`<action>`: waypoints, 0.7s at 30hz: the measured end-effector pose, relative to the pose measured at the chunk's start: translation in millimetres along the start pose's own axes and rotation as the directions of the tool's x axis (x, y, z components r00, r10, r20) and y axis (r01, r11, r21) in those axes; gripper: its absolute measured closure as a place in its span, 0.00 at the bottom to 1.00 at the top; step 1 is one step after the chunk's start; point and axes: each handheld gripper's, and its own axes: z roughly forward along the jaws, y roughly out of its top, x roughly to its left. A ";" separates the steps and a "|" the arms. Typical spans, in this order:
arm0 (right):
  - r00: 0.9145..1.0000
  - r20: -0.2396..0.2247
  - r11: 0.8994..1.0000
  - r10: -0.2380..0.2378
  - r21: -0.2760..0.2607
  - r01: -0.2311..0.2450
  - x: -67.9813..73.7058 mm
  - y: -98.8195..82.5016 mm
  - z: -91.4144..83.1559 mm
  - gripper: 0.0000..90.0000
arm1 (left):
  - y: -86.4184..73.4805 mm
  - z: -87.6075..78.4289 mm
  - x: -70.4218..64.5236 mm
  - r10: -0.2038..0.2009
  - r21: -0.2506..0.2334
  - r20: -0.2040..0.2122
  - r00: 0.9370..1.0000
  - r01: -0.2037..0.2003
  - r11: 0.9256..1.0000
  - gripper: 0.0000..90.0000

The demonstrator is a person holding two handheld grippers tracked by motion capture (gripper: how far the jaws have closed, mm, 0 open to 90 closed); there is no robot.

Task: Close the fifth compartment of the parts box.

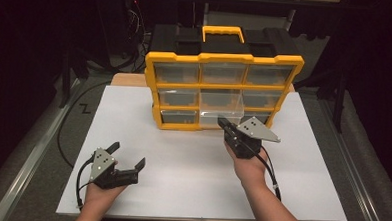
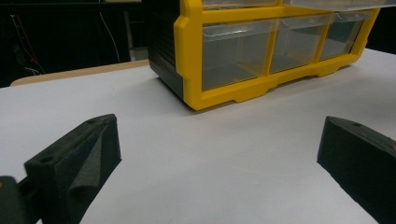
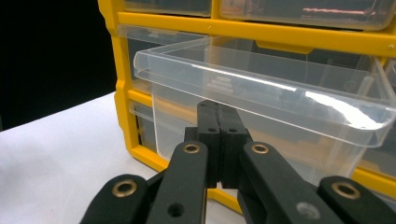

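right gripper (image 1: 225,126): jaws pressed together, tips at the front of the pulled-out clear drawer (image 3: 261,98) | drawer: middle column of yellow drawer organizer (image 1: 222,89), directly ahead | left gripper (image 1: 128,156): jaws spread wide, empty, over white table (image 1: 181,165), organizer well ahead

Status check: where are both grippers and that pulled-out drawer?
Left gripper open, idle on white table. Right gripper shut under the middle clear drawer's front lip; grip unclear. Nothing blocking.
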 end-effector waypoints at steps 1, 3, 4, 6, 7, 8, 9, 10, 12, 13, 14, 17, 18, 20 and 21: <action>1.000 0.000 1.000 0.000 0.000 0.000 0.0 0.0 0.0 1.00 | 0.0 0.0 0.0 0.000 0.000 0.000 1.000 0.000 1.000 0.00; 1.000 0.002 1.000 -0.007 -0.003 0.007 -0.7 1.4 1.1 1.00 | 0.2 -0.6 0.0 -0.002 -0.005 0.001 1.000 0.002 1.000 0.00; 1.000 0.002 1.000 -0.007 -0.003 0.007 -0.7 1.4 1.1 1.00 | 0.2 -0.6 0.0 -0.002 -0.005 0.001 1.000 0.002 1.000 0.00; 1.000 0.005 1.000 0.002 0.000 -0.002 -1.6 1.6 2.5 1.00 | 0.3 -1.0 0.3 -0.006 -0.005 0.000 1.000 0.006 1.000 0.00; 1.000 0.005 1.000 0.002 0.000 -0.002 -1.6 1.6 2.5 1.00 | 0.3 -1.0 0.3 -0.006 -0.005 0.000 1.000 0.006 1.000 0.00; 1.000 0.007 1.000 0.002 0.001 -0.002 -2.2 1.6 2.9 1.00 | 0.3 -1.0 0.3 -0.005 -0.006 0.000 1.000 0.005 1.000 0.00; 1.000 0.008 1.000 0.003 0.000 -0.003 -2.5 1.6 3.4 1.00 | 0.3 -1.0 0.3 -0.005 -0.006 0.001 1.000 0.005 1.000 0.00; 1.000 0.010 1.000 0.004 0.001 -0.004 -3.1 1.5 4.2 1.00 | 0.2 -0.8 0.3 -0.006 -0.005 0.001 1.000 0.006 1.000 0.00; 1.000 0.012 1.000 0.006 0.003 -0.006 -3.9 1.4 5.4 1.00 | 0.1 -0.3 0.2 -0.005 -0.003 0.003 1.000 0.005 1.000 0.00; 1.000 0.012 1.000 0.006 0.003 -0.006 -3.9 1.4 5.4 1.00 | 0.1 -0.2 0.1 -0.001 -0.001 0.004 1.000 0.001 1.000 0.00; 1.000 0.014 1.000 0.005 0.006 -0.005 -5.0 1.4 6.5 1.00 | 0.1 0.1 -0.3 0.001 -0.002 0.006 1.000 -0.001 1.000 0.00; 1.000 0.022 1.000 0.002 0.010 -0.003 -6.6 1.9 8.2 1.00 | 0.2 0.2 -0.4 -0.002 -0.004 0.007 1.000 0.002 1.000 0.00; 1.000 0.024 1.000 0.001 0.011 -0.002 -7.5 2.3 8.9 1.00 | 0.2 0.2 -0.4 -0.002 -0.004 0.007 1.000 0.002 1.000 0.00; 1.000 0.026 1.000 0.005 0.012 -0.005 -8.1 2.7 9.6 1.00 | 0.2 -0.2 -0.2 -0.002 -0.005 0.007 1.000 0.002 1.000 0.00; 1.000 0.030 1.000 0.006 0.011 -0.006 -8.9 3.0 10.4 1.00 | 0.2 -0.3 -0.2 -0.002 -0.005 0.007 1.000 0.002 1.000 0.00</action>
